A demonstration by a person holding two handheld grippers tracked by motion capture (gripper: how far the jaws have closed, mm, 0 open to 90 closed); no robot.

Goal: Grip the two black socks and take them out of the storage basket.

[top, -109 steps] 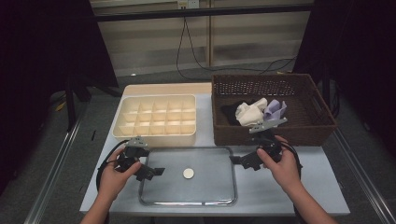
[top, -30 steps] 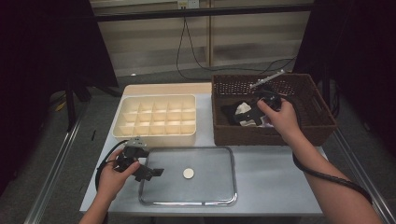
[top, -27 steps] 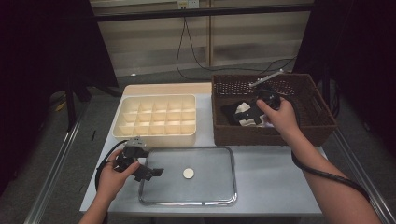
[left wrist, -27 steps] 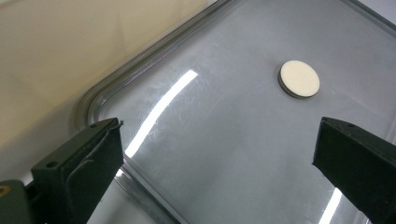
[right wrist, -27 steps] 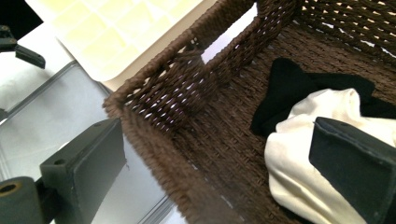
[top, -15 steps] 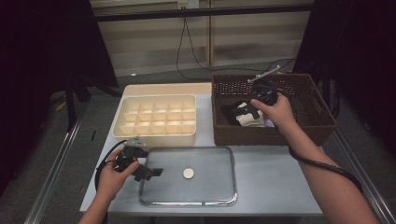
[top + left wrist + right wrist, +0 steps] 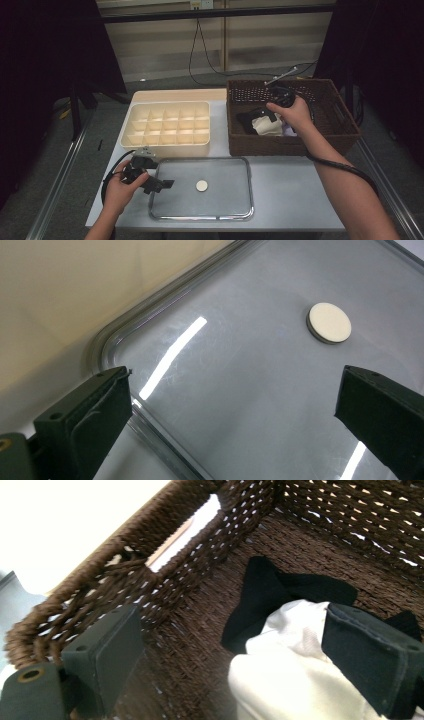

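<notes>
the white cloth [image 7: 290,680] is lying bunched in the wicker basket [image 7: 345,131] at the far right of the desk [image 7: 290,195], resting partly on a black cloth [image 7: 270,595] that is spreading out from under it. the right gripper [image 7: 235,650] is reaching down into the basket with its jaws standing wide; they have just been closing a little, one jaw is sitting over the white cloth's edge and the other is near the woven wall, and nothing is pinched between them. in the high view the right hand [image 7: 292,112] is covering much of the cloths, and a pale purple scrap beside them is too hidden to name. the right gripper view is cutting off the white cloth at the bottom, but it is showing the black cloth's folds and a slot handle in the basket wall.

the left gripper [image 7: 230,405] is hovering at the near left corner of a metal tray [image 7: 235,205], jaws wide apart and holding nothing. a small white disc [image 7: 328,322] is lying alone mid-tray. a cream compartment box [image 7: 167,127] is standing just behind the tray, left of the basket; in the left gripper view it is a blurred pale wall.
</notes>
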